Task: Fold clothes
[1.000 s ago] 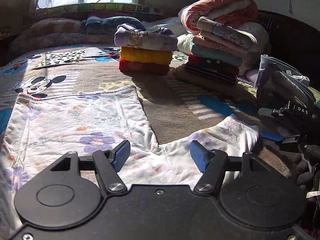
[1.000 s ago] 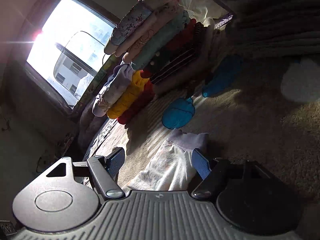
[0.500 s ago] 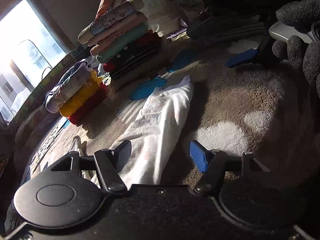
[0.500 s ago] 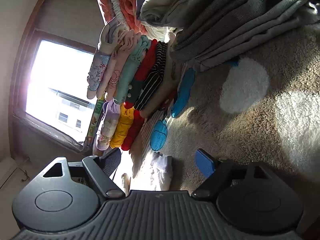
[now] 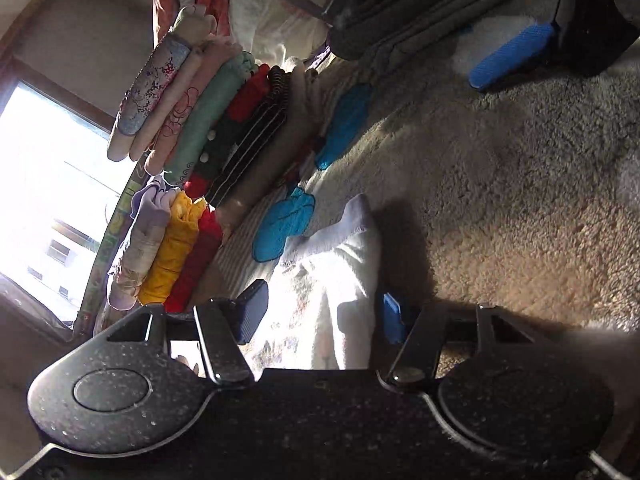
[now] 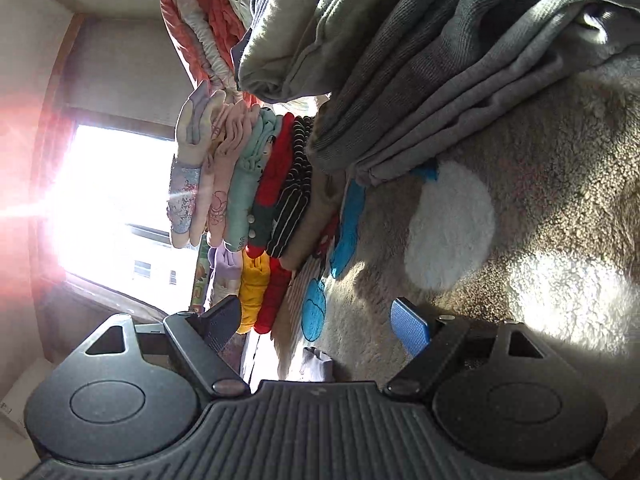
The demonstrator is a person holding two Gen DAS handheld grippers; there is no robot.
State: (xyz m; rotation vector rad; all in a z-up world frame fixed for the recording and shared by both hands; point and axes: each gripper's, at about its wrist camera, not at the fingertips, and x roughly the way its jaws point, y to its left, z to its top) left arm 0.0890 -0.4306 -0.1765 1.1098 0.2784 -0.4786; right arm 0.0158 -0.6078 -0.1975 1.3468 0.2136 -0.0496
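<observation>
With two stacks of folded clothes (image 5: 200, 148) already done, we straddle the white flowered garment (image 5: 320, 292) lying on the brown blanket (image 5: 500, 200) with our left gripper (image 5: 320, 312) spread, our right gripper (image 6: 316, 320) also spread and empty, folding unfinished.

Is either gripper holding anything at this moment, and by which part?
Nothing is held. The left gripper straddles the white floral garment with jaws open; the right gripper is open too.
</observation>
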